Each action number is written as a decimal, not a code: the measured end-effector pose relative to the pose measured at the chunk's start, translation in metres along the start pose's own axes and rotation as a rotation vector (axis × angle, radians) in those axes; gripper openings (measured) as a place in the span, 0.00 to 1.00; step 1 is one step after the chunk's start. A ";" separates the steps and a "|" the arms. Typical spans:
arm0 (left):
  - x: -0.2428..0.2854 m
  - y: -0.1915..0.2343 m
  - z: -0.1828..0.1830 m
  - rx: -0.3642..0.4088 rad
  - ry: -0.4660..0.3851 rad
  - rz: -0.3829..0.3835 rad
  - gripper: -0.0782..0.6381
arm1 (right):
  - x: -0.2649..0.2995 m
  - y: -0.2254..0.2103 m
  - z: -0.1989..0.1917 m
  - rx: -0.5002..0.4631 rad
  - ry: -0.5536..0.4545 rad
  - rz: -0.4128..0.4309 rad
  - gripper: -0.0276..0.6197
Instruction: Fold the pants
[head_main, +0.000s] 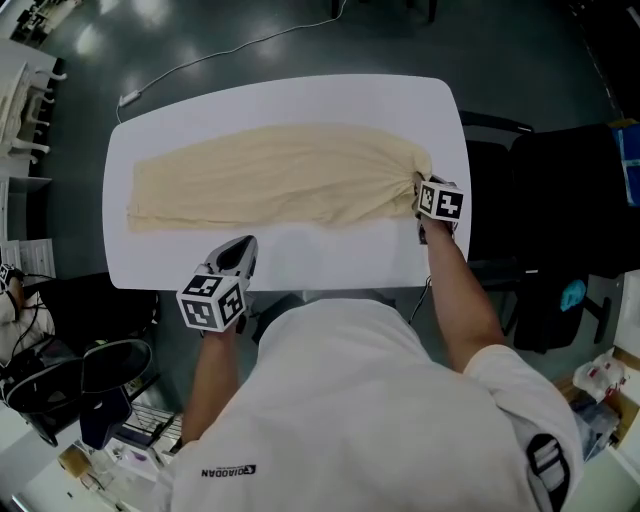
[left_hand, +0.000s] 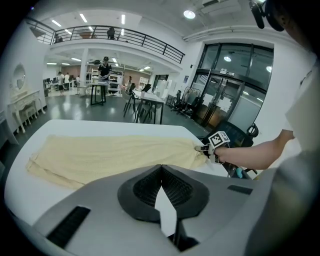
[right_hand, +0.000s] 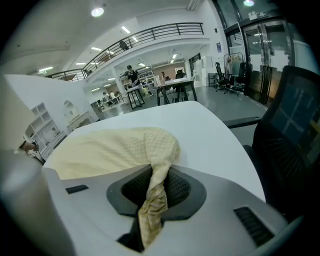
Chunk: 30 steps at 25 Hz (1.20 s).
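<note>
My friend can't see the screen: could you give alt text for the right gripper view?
The right gripper pinches, between its dark jaws, a bunched end of the pale yellow textured cloth pants, which lie across a white table.

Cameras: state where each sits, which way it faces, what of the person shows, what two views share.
Head view: on the head, looking down at the table and pants; shows shirt, left arm, right arm, left gripper, right gripper.
Left gripper view: on the left gripper, looking along its shut fingers across the table; shows the right arm.
Right gripper view: on the right gripper, looking along fingers shut on the pants; shirt likely at left.
Shared: head and left gripper views both show the right gripper.
</note>
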<state>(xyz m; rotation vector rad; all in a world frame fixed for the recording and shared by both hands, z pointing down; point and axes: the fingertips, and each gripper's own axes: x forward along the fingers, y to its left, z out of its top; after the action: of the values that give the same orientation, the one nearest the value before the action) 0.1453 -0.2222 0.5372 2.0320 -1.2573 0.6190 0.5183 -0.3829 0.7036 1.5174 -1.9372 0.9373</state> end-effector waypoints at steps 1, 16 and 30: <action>-0.002 0.004 0.000 -0.002 -0.005 0.008 0.15 | -0.002 0.002 0.003 0.005 -0.009 0.014 0.16; -0.017 0.007 0.015 -0.027 -0.097 0.014 0.15 | -0.064 0.055 0.045 -0.026 -0.141 0.261 0.15; -0.056 0.068 0.026 0.033 -0.139 -0.023 0.15 | -0.120 0.206 0.094 0.062 -0.251 0.500 0.15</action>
<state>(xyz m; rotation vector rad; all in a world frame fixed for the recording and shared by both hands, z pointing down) 0.0609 -0.2302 0.5004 2.1446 -1.3082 0.4978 0.3516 -0.3513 0.5113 1.2485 -2.5628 1.0528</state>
